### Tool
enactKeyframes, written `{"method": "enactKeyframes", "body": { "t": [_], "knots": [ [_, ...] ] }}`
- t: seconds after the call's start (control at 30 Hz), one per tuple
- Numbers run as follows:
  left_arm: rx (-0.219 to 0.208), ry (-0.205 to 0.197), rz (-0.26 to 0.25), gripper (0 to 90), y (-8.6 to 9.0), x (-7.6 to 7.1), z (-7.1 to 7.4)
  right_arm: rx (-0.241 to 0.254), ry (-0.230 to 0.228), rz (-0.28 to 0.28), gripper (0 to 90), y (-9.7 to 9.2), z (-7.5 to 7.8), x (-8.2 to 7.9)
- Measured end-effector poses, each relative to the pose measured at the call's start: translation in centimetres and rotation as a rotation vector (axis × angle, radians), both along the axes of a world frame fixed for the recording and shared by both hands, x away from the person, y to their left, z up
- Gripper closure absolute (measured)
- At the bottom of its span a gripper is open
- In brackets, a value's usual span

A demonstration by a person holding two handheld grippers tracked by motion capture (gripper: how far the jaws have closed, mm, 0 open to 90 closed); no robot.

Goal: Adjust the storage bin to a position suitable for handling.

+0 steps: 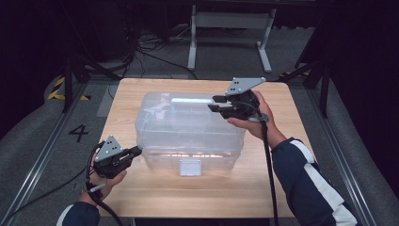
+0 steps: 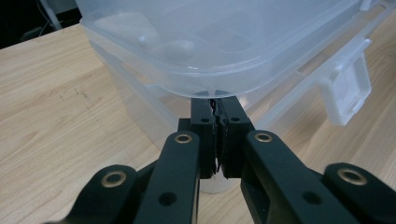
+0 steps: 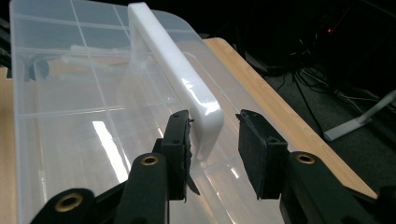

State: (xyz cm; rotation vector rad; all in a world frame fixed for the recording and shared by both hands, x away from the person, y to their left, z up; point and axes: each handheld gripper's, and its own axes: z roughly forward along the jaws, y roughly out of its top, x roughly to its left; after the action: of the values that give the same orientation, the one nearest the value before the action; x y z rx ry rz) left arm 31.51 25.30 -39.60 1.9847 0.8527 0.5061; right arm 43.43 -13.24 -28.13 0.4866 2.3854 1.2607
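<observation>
Two tongs — left (image 2: 215, 105) pressed together; right (image 3: 212, 128) spread astride glossy white handle (image 3: 180, 77).

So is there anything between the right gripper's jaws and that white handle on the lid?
Nothing visible. In the right gripper view the right gripper has its jaws open on either side of the white handle, whose end sits in the gap. Only the clear lid lies beneath it.

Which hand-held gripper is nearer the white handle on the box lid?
Right. The right hand-held gripper has its open jaws around the end of the white handle. The left hand-held gripper is shut at the lid's front left corner edge.
</observation>
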Motion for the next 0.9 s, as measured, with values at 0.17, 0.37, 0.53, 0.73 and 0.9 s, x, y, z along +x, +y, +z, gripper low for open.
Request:
{"method": "enactKeyframes", "body": {
  "t": [0.17, 0.37, 0.53, 0.73, 0.9],
  "knots": [
    [0.011, -0.004, 0.0, 86.9, 0.0, 0.0, 0.1, 0.055, -0.025, -0.039, 60.6, -2.5, 0.7, -0.5],
    [0.008, -0.009, 0.0, 86.9, 0.0, 0.0, 0.2, 0.083, -0.039, -0.105, 57.1, -6.2, 0.3, -1.1],
    [0.004, -0.028, 0.002, 86.5, 0.0, 0.0, 0.7, 0.105, -0.037, -0.177, 54.4, -9.9, -1.3, -1.5],
    [0.003, -0.039, 0.002, 86.6, 0.2, 0.0, 1.0, 0.069, -0.048, -0.216, 52.7, -11.8, -3.7, -2.3],
    [-0.01, -0.05, 0.0, 86.0, 0.2, 0.1, 1.4, 0.091, -0.034, -0.224, 50.5, -12.8, -6.1, -3.1]
  ]
}}
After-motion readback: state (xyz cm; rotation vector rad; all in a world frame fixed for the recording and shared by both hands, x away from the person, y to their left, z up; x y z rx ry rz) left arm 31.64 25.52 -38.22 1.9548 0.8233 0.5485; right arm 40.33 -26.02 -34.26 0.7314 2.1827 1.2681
